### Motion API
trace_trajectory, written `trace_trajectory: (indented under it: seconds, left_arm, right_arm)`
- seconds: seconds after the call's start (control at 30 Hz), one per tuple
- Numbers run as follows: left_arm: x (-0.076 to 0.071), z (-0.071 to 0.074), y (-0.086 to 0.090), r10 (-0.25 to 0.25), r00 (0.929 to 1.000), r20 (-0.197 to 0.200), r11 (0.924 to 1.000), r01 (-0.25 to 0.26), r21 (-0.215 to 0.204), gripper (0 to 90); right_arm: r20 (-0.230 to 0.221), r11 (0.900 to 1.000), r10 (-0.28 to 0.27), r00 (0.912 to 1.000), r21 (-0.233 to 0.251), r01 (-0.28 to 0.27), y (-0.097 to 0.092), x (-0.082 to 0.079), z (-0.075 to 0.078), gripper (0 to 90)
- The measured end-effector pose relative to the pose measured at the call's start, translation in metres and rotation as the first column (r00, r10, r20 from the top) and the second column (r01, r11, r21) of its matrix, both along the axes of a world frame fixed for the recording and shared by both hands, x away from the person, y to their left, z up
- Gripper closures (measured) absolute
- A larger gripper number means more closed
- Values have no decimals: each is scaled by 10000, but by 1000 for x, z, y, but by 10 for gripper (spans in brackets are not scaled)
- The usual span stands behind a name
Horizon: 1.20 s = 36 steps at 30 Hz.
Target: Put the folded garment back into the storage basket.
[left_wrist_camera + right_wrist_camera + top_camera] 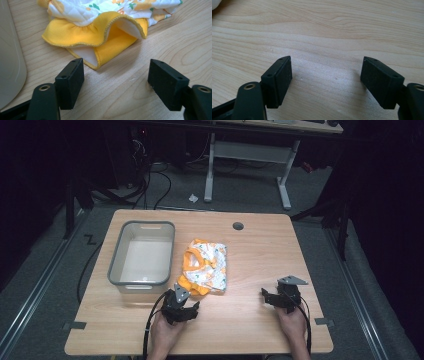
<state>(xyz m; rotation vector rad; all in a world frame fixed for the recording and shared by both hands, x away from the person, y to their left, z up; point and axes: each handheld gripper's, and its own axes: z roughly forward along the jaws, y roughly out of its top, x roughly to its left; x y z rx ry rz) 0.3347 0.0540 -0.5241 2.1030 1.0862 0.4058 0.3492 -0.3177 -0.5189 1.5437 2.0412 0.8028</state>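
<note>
A folded white garment with orange trim and small prints (205, 267) lies in the middle of the wooden table (250, 245). My left gripper (181, 296) rests just in front of its near edge, jaws wide apart. In the left gripper view the orange frilled hem (100, 37) lies just beyond the two black pads (71, 80), which hold nothing between them; my left gripper (116, 78) is open. My right gripper (275, 296) sits low over bare wood at the near right, well apart from the garment. In the right gripper view my right gripper (327, 75) stands open and empty.
A grey plastic bin (142, 255) with nothing in it stands left of the garment; its wall (10, 62) shows at the left in the left gripper view. A round cable hole (238, 226) is near the far edge. Desk legs and cables are on the floor beyond.
</note>
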Motion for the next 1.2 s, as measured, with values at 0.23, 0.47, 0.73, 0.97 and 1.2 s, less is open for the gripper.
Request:
trace_trajectory:
  seconds: [0.23,0.47,0.73,0.97,1.2]
  left_arm:
    - [0,0,-1,44,10000,0,10000,-44,-11,295]
    - [0,0,-1,36,10000,-2,10000,-36,-8,293]
    - [0,0,-1,-33,10000,-91,10000,33,-89,271]
    - [-3,6,-2,-180,9997,-158,9992,174,-359,264]
    - [-6,26,-3,-196,9996,204,9986,205,-482,264]
  right_arm:
    - [0,10000,13,10000,-12,-13,0,0,0,256]
    - [-10,10000,13,10000,-13,-13,0,0,0,256]
    - [-7,10000,11,10000,-18,-11,0,0,0,256]
    - [-8,10000,15,10000,-16,-15,0,0,0,256]
    - [-14,10000,15,10000,-10,-15,0,-1,0,256]
